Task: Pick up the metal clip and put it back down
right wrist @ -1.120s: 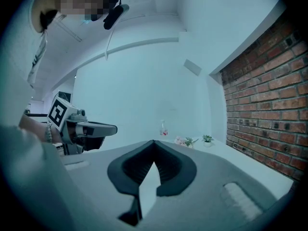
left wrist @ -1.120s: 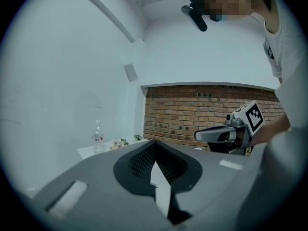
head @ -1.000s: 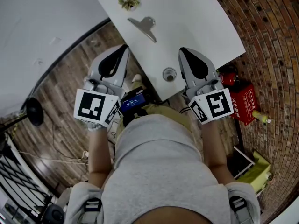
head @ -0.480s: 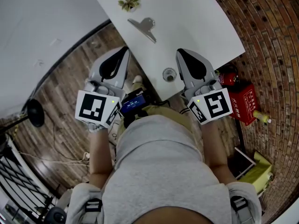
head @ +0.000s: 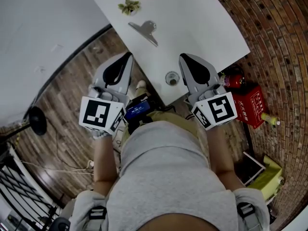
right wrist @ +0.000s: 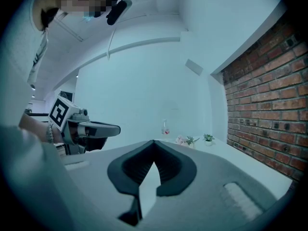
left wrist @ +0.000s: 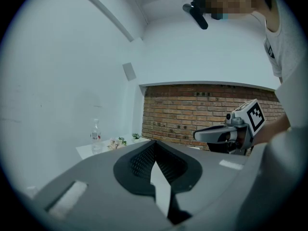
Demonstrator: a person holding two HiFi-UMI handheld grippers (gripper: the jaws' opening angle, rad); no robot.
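Observation:
The metal clip (head: 144, 31) lies flat on the white table (head: 202, 28), silver, with its handles pointing toward the near edge. My left gripper (head: 128, 56) hangs over the wooden floor just left of the table's near corner, jaws shut and empty. My right gripper (head: 182, 57) sits over the table's near edge, also shut on nothing. Both tips are well short of the clip. In the left gripper view the jaws (left wrist: 155, 142) meet in a closed seam, as do those in the right gripper view (right wrist: 154, 142). Neither gripper view shows the clip.
A round grommet hole (head: 172, 77) sits in the table between the grippers. A small plant (head: 127, 5), flowers (right wrist: 184, 140) and a bottle (right wrist: 165, 127) stand at the far end. A brick wall (head: 269, 28) and a red box (head: 250, 107) are at the right.
The head view has drifted slightly, so everything sits a little lower and to the left. Both grippers stay shut and side by side. The clip has not moved on the table.

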